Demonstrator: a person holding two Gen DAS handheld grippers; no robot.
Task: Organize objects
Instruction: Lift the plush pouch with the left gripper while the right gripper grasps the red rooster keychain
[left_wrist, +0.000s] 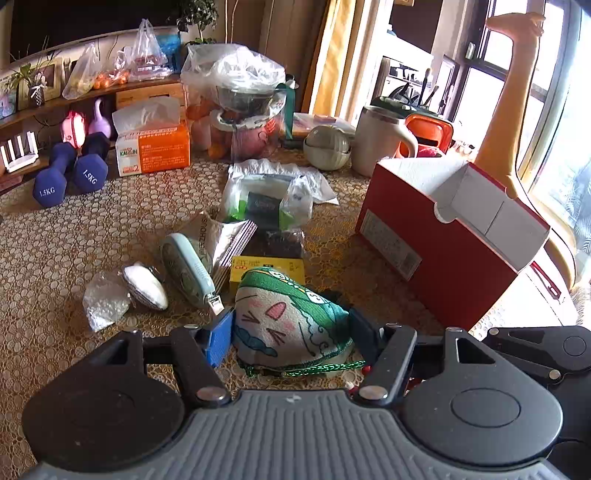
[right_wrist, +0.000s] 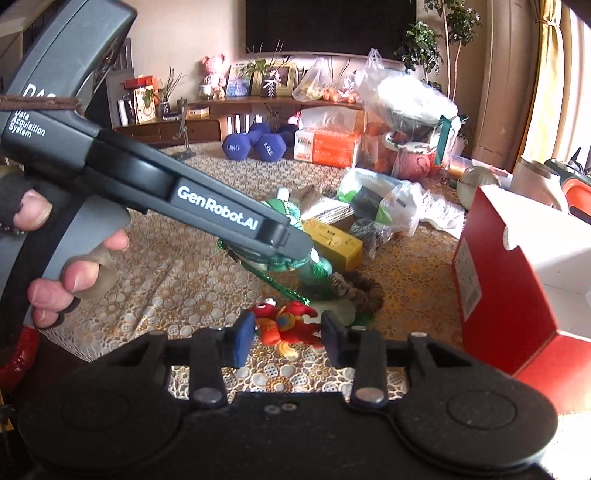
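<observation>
My left gripper (left_wrist: 291, 332) has its blue pads on both sides of a green cartoon drawstring pouch (left_wrist: 288, 317) on the lace tablecloth; the pads touch its sides. In the right wrist view the left gripper's body (right_wrist: 221, 214) reaches over the pouch (right_wrist: 291, 218). My right gripper (right_wrist: 288, 338) is open around a red toy figure (right_wrist: 288, 325) lying on the cloth. An open red box (left_wrist: 454, 236) stands to the right; it also shows in the right wrist view (right_wrist: 524, 266).
A yellow box (left_wrist: 266, 271), a light green case (left_wrist: 188, 269), a white oval item (left_wrist: 146, 288), plastic bags (left_wrist: 266, 199), a brown furry ring (right_wrist: 362, 291), a tissue box (left_wrist: 151, 147), blue dumbbells (left_wrist: 70, 173), a mug (left_wrist: 380, 140) crowd the table.
</observation>
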